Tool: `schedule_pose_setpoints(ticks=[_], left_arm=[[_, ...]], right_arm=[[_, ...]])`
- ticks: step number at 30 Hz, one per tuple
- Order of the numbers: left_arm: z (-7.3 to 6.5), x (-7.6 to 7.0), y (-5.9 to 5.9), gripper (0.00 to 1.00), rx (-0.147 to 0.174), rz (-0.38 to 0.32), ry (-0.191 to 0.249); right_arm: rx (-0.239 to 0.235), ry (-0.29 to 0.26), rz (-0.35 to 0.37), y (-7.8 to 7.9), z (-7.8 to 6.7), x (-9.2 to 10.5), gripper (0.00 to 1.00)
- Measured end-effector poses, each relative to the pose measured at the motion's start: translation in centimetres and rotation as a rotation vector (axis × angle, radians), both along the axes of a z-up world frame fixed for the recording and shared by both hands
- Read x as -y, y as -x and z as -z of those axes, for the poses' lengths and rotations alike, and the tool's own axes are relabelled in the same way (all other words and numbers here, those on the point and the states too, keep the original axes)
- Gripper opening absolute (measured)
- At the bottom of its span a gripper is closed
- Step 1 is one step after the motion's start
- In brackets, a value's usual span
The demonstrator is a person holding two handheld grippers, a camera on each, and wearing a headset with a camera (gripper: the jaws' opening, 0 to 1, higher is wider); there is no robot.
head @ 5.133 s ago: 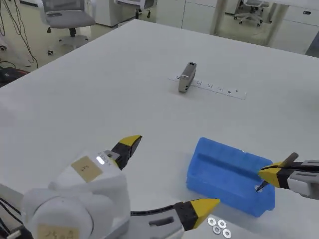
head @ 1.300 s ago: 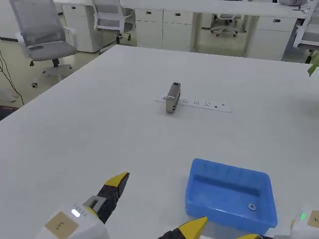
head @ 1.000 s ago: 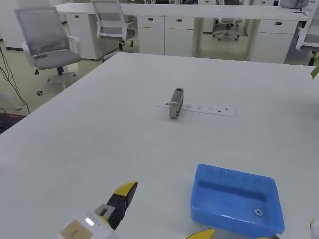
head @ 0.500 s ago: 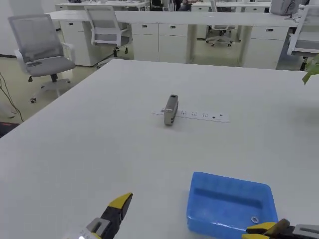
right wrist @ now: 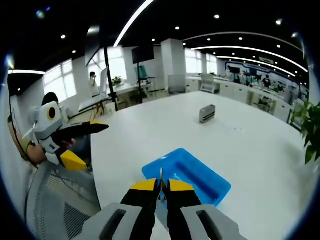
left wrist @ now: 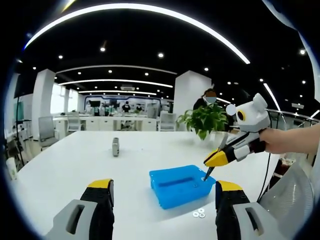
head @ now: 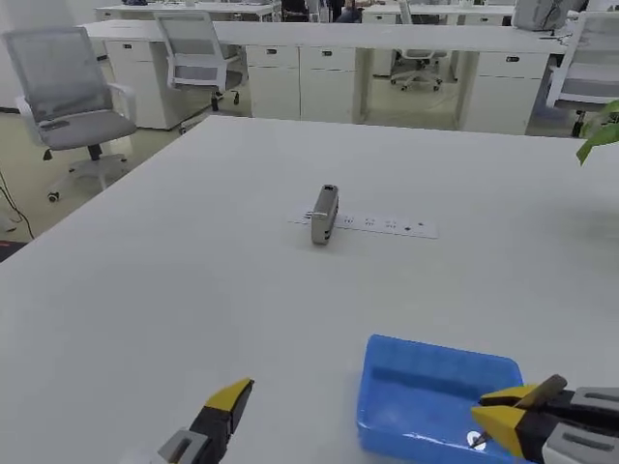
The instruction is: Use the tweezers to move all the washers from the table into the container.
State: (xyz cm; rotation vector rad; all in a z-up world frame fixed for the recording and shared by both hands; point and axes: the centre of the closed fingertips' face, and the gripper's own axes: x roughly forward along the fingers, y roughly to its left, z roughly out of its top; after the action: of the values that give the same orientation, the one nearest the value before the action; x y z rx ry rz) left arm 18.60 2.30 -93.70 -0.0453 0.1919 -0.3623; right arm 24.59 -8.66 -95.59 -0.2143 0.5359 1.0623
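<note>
Now that my right gripper (head: 493, 408) is coming back in over the near right corner of the blue container (head: 416, 387), the scene is differing from a second ago. That corner was then free of me, and a single washer was resting alone on the container floor. I am keeping the right jaws clenched on the tweezers (right wrist: 161, 175), whose thin tips are pointing down inside the container's wall, close to that corner. A pale washer (head: 476, 441) is showing right at the tips in the head view. Whether the tweezers are pinching it or it is lying on the floor beneath them, I cannot tell.

I am holding my left gripper (left wrist: 164, 183) off to the near left of the container, above the worktop (head: 193, 290), its jaws spread wide and grasping nothing. In the left gripper view a small cluster of washers (left wrist: 199, 213) is lying on the worktop just beside the container's near edge, apart from both grippers.

I am judging, then, that I am making another delivery trip. If a washer is riding in the tips, the next thing is letting it drop inside the wall. Either way the cluster outside is waiting, so the task is only partly done. Those rings are looking flat and thin, and I am expecting them to slip if I am pinching off-centre.
</note>
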Motion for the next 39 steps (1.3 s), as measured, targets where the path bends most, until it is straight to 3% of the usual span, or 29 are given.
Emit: schedule_pose_setpoints(ticks=[6,12,22,25,34,39], left_arm=[[-0.1,-0.1,0.0,0.84,0.002,-0.011,0.002],[-0.1,-0.2,0.0,0.84,0.004,-0.012,0.001],[0.0,-0.3,-0.1,0.84,0.000,-0.015,-0.004],[-0.1,-0.3,-0.1,0.84,0.001,-0.016,-0.002],[-0.1,-0.5,-0.1,0.83,0.001,-0.023,-0.001],[-0.1,-0.4,-0.1,0.83,0.000,-0.023,-0.002]], right_arm=[[0.013,0.007,-0.005,-1.9,-0.4,-0.3,0.03],[-0.026,-0.003,0.013,-3.9,0.2,-0.7,0.03],[-0.160,-0.068,0.047,-5.6,2.0,-1.1,0.03],[-0.180,-0.073,0.054,-5.9,2.4,-1.1,0.03],[-0.246,0.015,0.073,-6.5,5.5,-0.2,0.03],[-0.265,0.040,0.075,-6.6,6.1,0.2,0.03]])
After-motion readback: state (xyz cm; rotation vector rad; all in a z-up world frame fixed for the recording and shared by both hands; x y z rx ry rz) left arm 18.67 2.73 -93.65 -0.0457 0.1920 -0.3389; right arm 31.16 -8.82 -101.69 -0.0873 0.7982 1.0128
